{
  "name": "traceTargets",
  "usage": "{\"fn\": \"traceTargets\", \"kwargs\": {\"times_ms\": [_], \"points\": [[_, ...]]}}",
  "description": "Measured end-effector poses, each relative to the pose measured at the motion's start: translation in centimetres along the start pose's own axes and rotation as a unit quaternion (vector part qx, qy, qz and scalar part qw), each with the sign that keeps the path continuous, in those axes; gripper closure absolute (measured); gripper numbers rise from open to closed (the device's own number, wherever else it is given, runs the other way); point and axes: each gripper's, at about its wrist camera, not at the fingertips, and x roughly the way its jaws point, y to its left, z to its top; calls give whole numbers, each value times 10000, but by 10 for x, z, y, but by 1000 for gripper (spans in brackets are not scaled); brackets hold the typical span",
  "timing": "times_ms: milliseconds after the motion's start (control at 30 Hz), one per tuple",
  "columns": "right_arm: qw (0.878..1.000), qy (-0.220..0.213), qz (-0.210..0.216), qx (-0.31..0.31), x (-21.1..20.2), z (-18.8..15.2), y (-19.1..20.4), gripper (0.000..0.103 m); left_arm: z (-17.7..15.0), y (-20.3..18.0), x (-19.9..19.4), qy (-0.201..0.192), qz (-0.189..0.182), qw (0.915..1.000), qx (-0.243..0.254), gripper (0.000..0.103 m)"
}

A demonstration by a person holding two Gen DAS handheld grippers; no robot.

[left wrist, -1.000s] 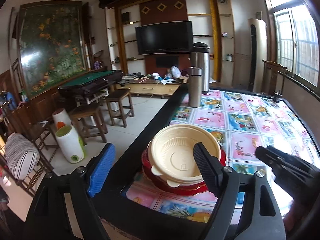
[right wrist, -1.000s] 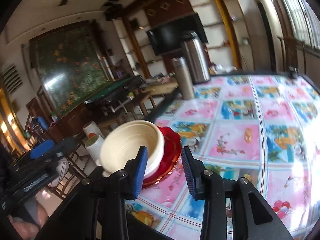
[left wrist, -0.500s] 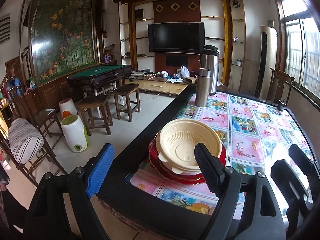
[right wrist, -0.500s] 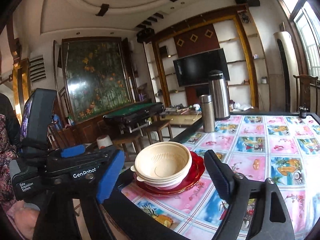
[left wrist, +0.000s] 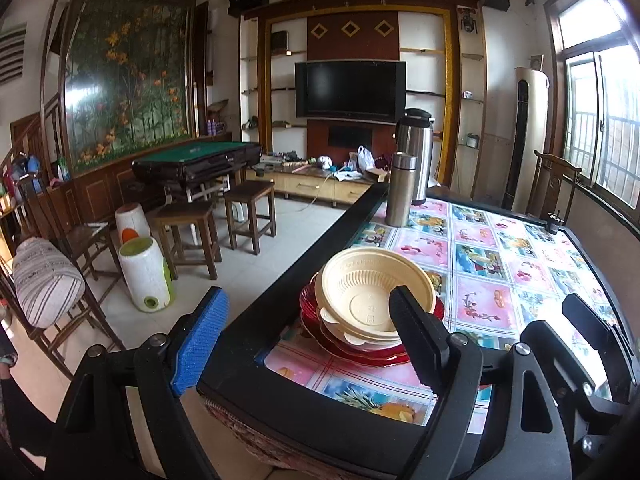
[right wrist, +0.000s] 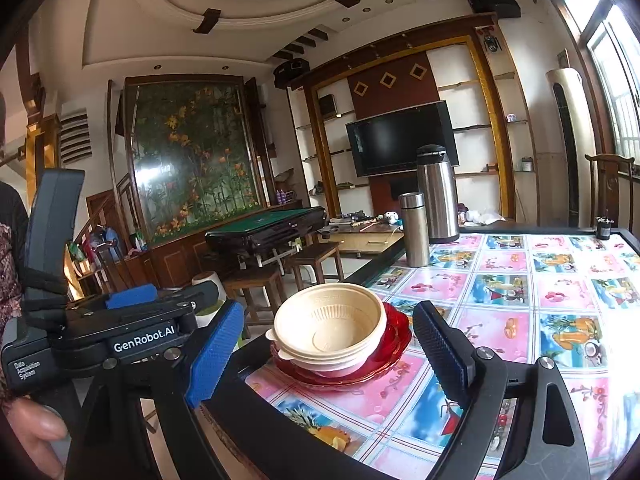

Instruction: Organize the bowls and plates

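Stacked cream bowls [left wrist: 372, 296] [right wrist: 332, 328] sit nested on red plates [left wrist: 360, 350] [right wrist: 394, 340] near the table's front left corner. My left gripper [left wrist: 308, 340] is open and empty, held back from the stack over the table corner, one finger beside the bowls' near rim. My right gripper [right wrist: 328, 356] is also open and empty, its fingers framing the stack from a distance. In the right wrist view the left gripper's body [right wrist: 120, 332] shows at left, held by a hand [right wrist: 32, 436]. The right gripper's body [left wrist: 568, 364] shows at right in the left wrist view.
The table [left wrist: 492, 280] has a fruit-patterned cloth and a black edge [right wrist: 280, 440]. A steel flask [left wrist: 400, 188] and a tall thermos [left wrist: 416, 152] stand at its far left. Wooden stools [left wrist: 188, 236] and white bins [left wrist: 146, 276] are on the floor to the left.
Both grippers have pulled back and risen away from the stack. The right gripper opened wide from a narrow gap. The bowls and plates stayed put.
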Motion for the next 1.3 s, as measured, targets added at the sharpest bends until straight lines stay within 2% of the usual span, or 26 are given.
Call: {"fn": "traceTargets", "kwargs": {"times_ms": [167, 533, 733, 833, 1100, 1300], "points": [[10000, -5, 6, 16, 0, 1, 0, 15, 0, 6, -5, -80, -197, 9997, -100, 16], [9999, 44, -111, 75, 5, 0, -2, 15, -4, 7, 0, -75, 47, 10000, -2, 15], [9998, 51, -175, 92, 9, 4, -5, 15, -6, 5, 0, -79, 120, 9998, 133, 8], [9997, 8, -208, 111, 12, 9, -7, 15, -8, 2, 2, -39, 105, 9997, 233, 2], [9993, 111, -248, 260, 22, 9, -13, 15, -10, 2, 11, 174, -35, 9998, 108, 2], [9988, 268, -250, 324, 32, 3, -16, 15, -12, 5, 19, 321, 70, 9994, -76, 2]]}}
